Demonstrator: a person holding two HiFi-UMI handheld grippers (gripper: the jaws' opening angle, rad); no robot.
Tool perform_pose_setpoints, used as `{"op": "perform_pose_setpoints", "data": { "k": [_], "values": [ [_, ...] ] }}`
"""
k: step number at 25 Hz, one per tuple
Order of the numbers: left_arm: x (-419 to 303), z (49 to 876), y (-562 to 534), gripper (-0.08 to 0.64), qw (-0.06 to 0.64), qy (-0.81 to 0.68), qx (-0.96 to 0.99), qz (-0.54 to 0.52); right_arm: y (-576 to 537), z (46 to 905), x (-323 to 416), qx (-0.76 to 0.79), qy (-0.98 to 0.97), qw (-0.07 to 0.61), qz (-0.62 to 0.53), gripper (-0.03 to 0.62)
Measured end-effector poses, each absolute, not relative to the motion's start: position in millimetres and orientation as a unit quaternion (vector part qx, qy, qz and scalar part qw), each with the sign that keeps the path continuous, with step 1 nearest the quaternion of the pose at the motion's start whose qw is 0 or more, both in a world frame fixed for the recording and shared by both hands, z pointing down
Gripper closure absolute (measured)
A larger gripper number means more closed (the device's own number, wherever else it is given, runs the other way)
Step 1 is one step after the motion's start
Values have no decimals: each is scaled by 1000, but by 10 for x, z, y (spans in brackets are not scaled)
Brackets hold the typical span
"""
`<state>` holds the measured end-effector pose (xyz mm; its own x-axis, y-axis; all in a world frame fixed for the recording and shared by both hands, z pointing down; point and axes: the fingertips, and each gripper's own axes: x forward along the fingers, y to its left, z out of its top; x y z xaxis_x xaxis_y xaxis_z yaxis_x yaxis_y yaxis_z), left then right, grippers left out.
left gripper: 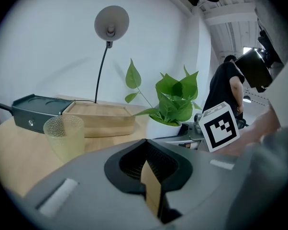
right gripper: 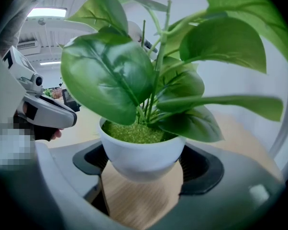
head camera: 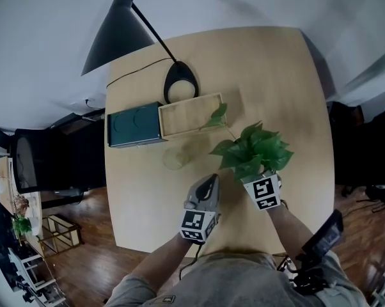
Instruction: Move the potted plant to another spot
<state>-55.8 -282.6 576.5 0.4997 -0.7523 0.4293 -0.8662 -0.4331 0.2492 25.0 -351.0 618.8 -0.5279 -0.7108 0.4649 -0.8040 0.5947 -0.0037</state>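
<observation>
The potted plant (head camera: 253, 151) has broad green leaves in a small white pot (right gripper: 141, 155). It is near the table's front right. My right gripper (right gripper: 141, 176) is shut on the pot, one jaw on each side, with the wooden table top showing beneath the pot's base. The leaves hide its jaws in the head view, where only its marker cube (head camera: 266, 192) shows. My left gripper (head camera: 208, 181) hovers just left of the plant, shut with nothing in it. The left gripper view has the plant (left gripper: 175, 97) ahead and to the right.
A pale ribbed plastic cup (head camera: 174, 158) stands left of the plant, close ahead of the left gripper. Behind it lie a wooden tray (head camera: 191, 114) and a dark green box (head camera: 133, 125). A black desk lamp (head camera: 119, 27) stands at the back. The table's front edge is near my hands.
</observation>
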Motion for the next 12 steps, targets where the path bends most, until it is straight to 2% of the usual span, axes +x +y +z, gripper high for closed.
{"op": "perform_pose_setpoints", "data": {
  "k": [12],
  "values": [
    [-513, 5932, -2986, 566, 232, -475, 837, 142, -3772, 6502, 357, 452, -855, 222, 123, 129]
  ]
}}
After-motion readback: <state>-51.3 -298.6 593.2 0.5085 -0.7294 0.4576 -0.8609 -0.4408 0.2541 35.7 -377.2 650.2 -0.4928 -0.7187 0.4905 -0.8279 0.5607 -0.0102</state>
